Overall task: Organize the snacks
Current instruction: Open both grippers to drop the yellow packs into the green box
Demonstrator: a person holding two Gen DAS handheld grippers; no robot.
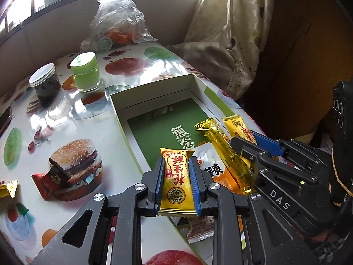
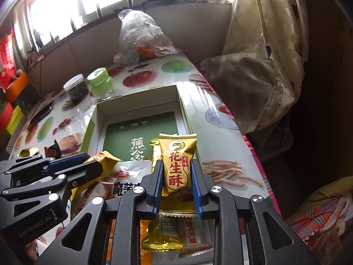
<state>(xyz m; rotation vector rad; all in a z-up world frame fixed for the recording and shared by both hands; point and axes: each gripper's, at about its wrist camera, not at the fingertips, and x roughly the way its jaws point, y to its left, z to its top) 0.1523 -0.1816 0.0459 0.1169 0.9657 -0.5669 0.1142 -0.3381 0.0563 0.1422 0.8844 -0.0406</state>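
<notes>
Yellow peanut-candy packets sit pinched in both grippers. Left gripper [image 1: 176,176] holds one packet [image 1: 177,184]. Right gripper [image 2: 177,176] holds another packet [image 2: 177,167] above the open box [image 2: 141,110].

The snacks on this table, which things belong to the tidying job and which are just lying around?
Part of the job:
- left gripper, clamping a yellow peanut candy
- right gripper, clamping another peanut candy
- open box
- red-wrapped snack on the table

Lying about:
- dark jar
- green jar
- plastic bag
</notes>
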